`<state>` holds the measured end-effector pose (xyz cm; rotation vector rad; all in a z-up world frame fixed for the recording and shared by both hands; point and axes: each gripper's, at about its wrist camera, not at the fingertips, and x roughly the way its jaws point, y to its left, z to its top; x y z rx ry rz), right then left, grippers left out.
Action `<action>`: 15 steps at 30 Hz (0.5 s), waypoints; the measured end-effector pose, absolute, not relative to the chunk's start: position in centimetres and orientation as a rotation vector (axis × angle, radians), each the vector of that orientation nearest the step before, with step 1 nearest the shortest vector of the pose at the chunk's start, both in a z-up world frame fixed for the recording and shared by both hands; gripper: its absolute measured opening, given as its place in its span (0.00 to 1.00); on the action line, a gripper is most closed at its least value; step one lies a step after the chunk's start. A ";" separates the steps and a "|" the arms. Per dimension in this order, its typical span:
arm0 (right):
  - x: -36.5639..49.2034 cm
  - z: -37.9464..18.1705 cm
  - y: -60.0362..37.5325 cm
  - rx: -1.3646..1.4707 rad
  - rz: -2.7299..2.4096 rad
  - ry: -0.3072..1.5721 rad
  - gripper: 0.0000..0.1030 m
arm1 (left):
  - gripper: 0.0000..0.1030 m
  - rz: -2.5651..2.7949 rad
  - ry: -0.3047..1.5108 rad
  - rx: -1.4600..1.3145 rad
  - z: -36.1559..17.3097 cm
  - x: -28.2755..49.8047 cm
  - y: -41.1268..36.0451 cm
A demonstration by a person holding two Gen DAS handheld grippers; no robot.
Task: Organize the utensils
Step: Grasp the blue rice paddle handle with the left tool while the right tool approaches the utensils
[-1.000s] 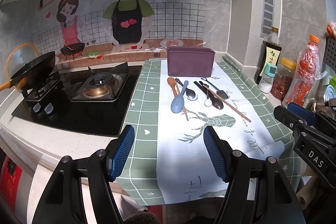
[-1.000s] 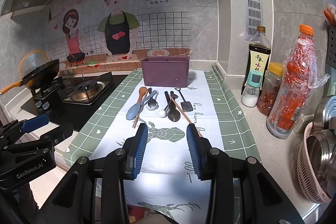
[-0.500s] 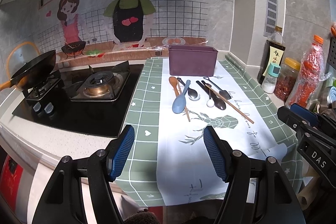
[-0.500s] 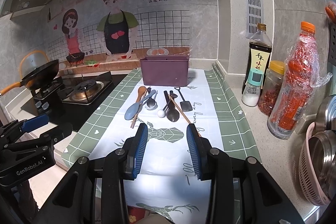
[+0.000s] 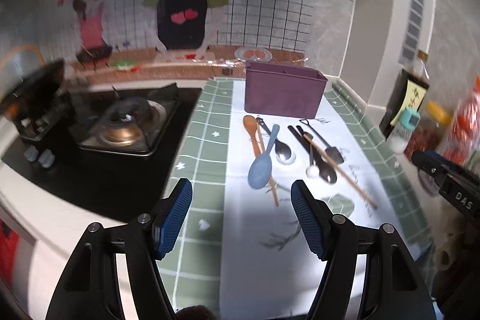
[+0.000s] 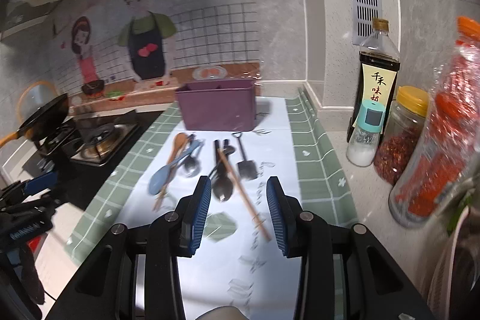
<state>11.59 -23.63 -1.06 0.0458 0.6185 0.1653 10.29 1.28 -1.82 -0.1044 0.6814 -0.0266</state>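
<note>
Left wrist view: you are holding the left gripper (image 5: 241,215) spread and empty, short of the blue spoon (image 5: 260,167) lying before the purple bin (image 5: 283,93); this looks like the approach, and the next move calls for picking one utensil.

Right wrist view: your right gripper (image 6: 237,212) is gaping wide, empty, over a wooden chopstick (image 6: 243,191). Blur is muddying the crossed handles; the bin's inside is hidden.
</note>
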 end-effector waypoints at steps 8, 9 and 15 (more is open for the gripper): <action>20.1 -2.9 -24.7 0.052 0.201 0.748 0.34 | 0.67 -0.032 0.756 -0.146 -2.9 17.5 2.7; 21.0 -3.2 -24.6 0.046 0.213 0.755 0.34 | 0.67 -0.058 0.763 -0.162 -3.1 18.4 2.7; 24.2 -4.3 -24.2 0.027 0.226 0.766 0.34 | 0.68 -0.136 0.763 -0.190 -4.1 21.8 2.3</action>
